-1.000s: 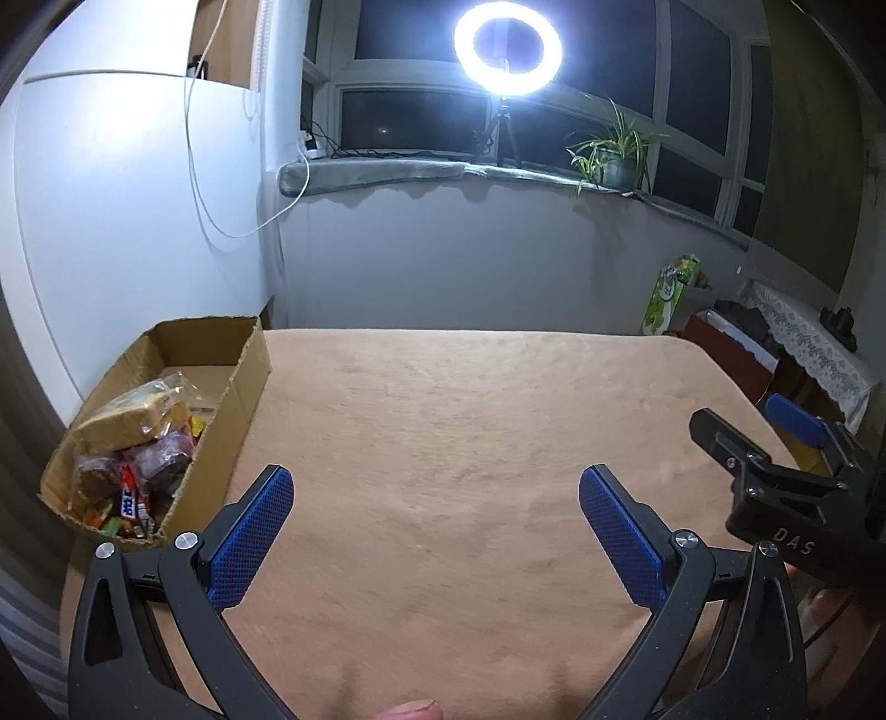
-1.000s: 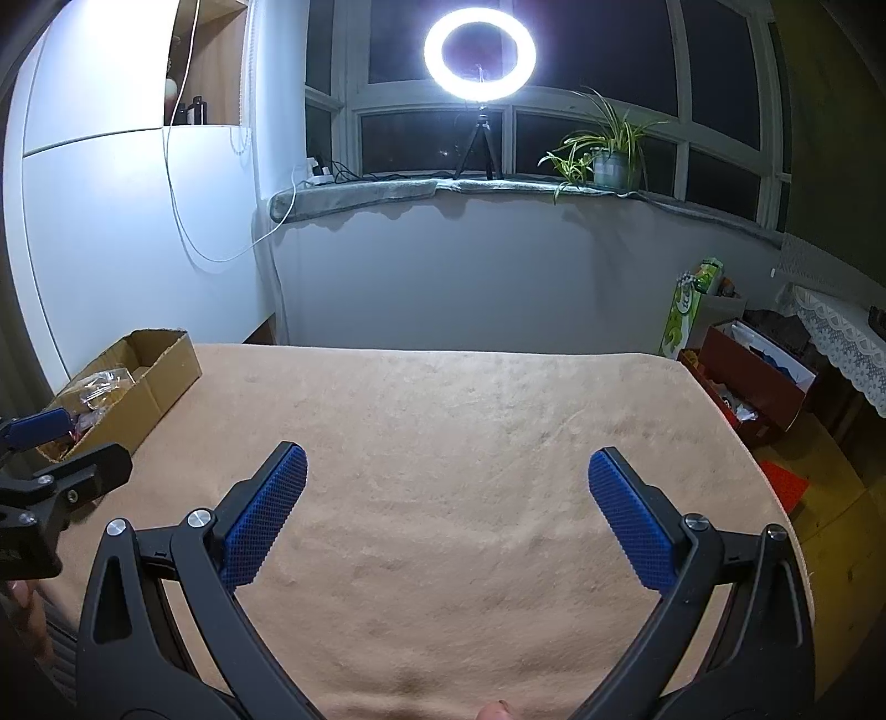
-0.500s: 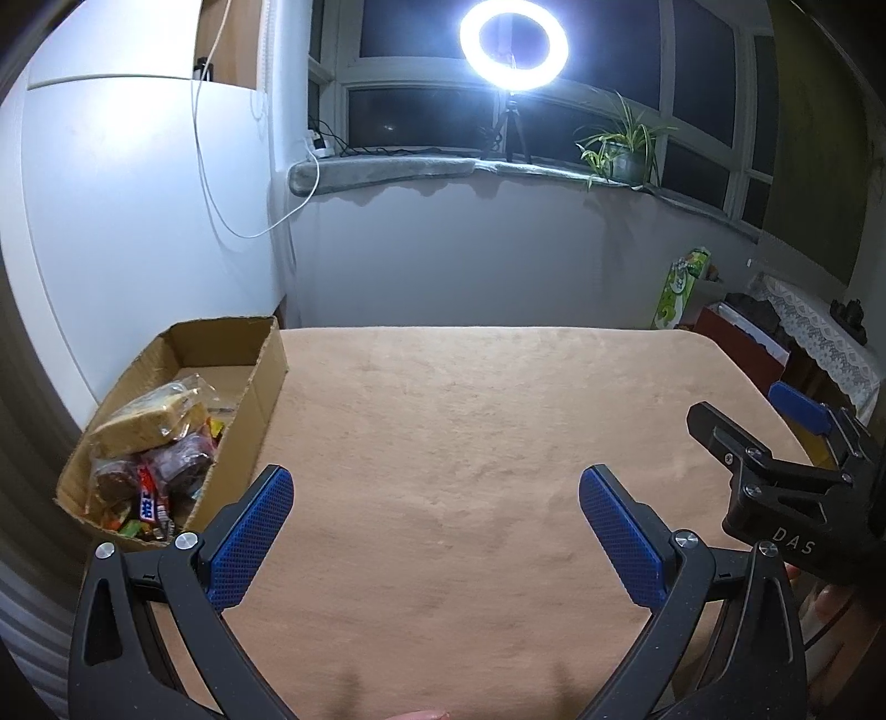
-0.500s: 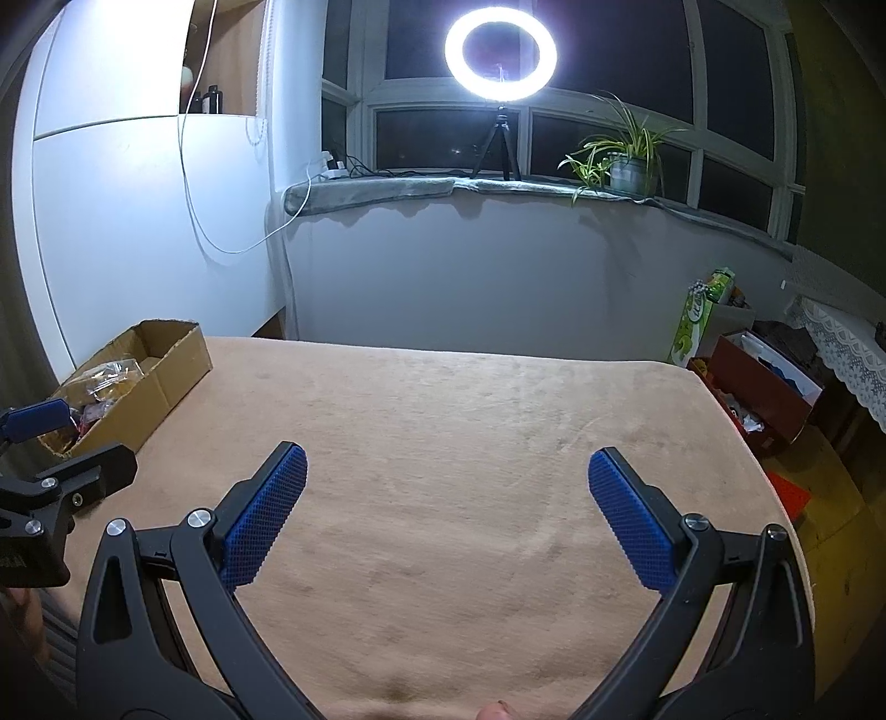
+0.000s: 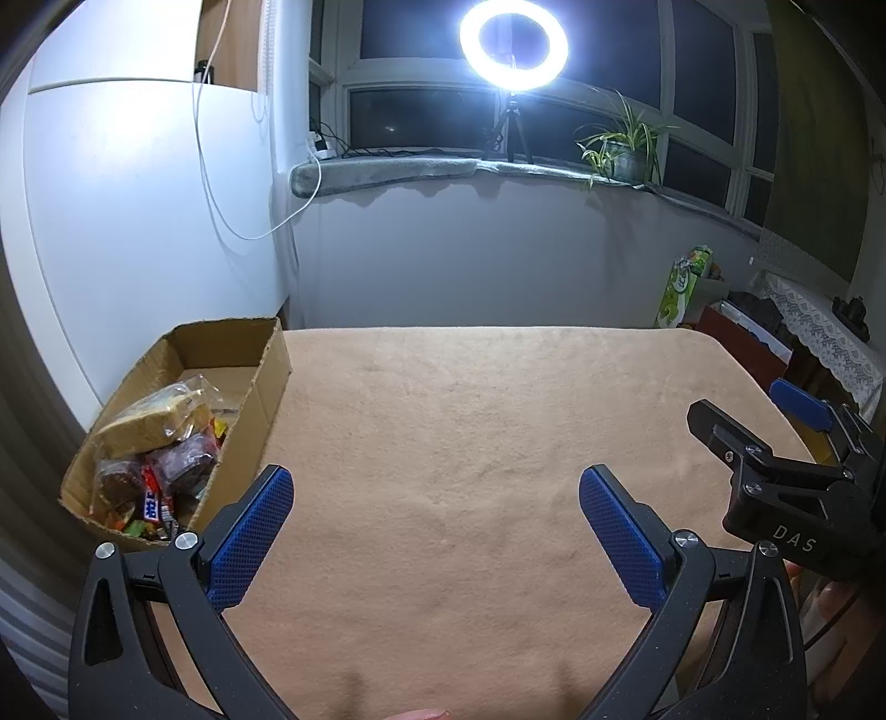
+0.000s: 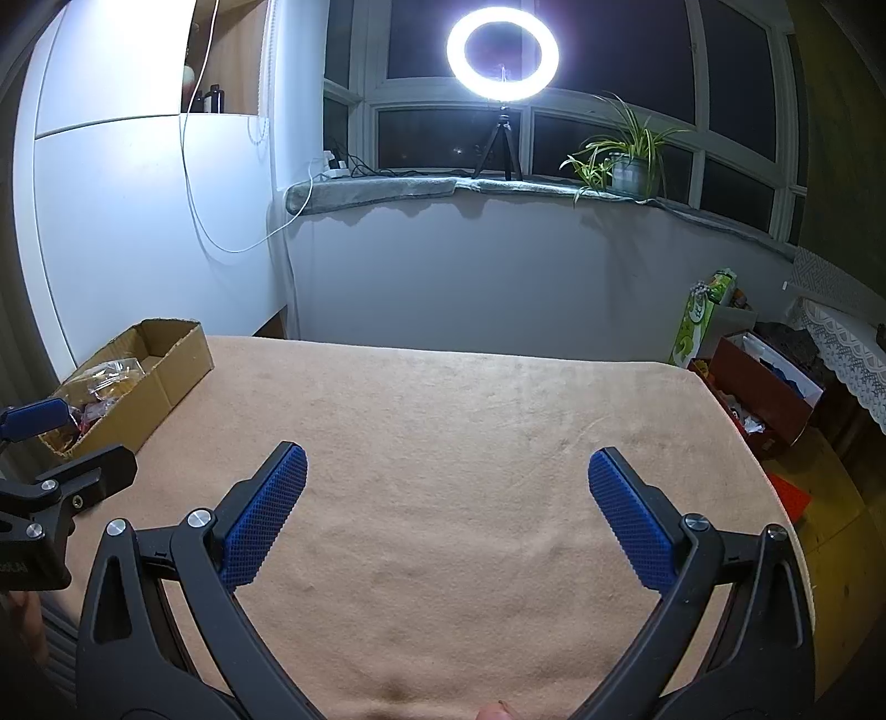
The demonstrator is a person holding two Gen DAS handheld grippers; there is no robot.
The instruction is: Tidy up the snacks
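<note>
A cardboard box point(image 5: 266, 382) stands at the table's left edge and holds several wrapped snacks point(image 5: 158, 459); it also shows in the right wrist view point(image 6: 166, 382). My left gripper point(image 5: 434, 498) is open and empty over the tan cloth, to the right of the box. My right gripper point(image 6: 446, 487) is open and empty over the middle of the cloth. Each gripper shows at the edge of the other's view.
A tan cloth point(image 5: 498, 432) covers the table. A wall and a windowsill with a ring light point(image 5: 512, 47) and a potted plant point(image 5: 623, 149) lie behind. Boxes and clutter point(image 6: 758, 382) stand on the floor to the right.
Both grippers have swung slightly left and lifted a little, so the box sits further into view. Both stay open and empty.
</note>
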